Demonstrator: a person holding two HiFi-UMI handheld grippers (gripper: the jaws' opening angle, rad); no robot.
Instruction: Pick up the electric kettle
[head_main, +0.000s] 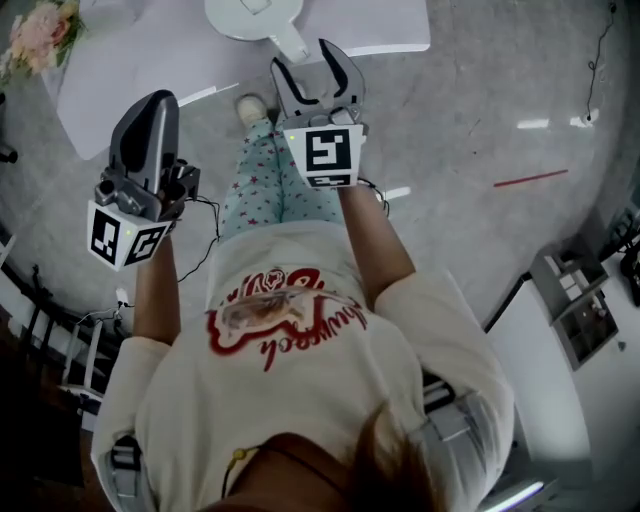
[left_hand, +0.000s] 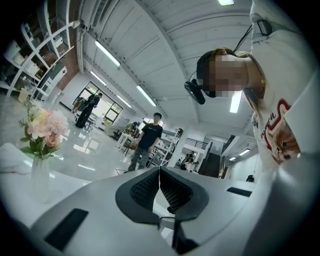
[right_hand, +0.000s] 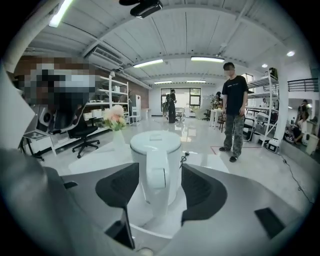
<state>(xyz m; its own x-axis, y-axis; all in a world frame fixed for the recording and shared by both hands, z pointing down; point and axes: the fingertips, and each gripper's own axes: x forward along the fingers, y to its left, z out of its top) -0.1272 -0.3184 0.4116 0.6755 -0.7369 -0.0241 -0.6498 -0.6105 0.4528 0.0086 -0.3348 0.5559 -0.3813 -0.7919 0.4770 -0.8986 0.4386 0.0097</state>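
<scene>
A white electric kettle (right_hand: 156, 167) stands on a white table (right_hand: 107, 157), its handle (right_hand: 155, 177) turned toward me. My right gripper (right_hand: 160, 187) is open, with the handle seen in the gap between its dark pads and not touched. From the head view the kettle (head_main: 252, 14) sits at the top edge, and the right gripper (head_main: 315, 70) is just short of its handle (head_main: 291, 43). My left gripper (head_main: 150, 108) hangs to the left, away from the kettle, its jaws pressed together on nothing. In the left gripper view the left gripper (left_hand: 160, 175) is shut.
A glass vase of pink flowers (left_hand: 41, 145) stands on the table (head_main: 130, 70) to the left of the kettle. A person (right_hand: 234, 110) stands beyond the table on the glossy floor. An office chair (right_hand: 82, 132) and shelves line the left wall.
</scene>
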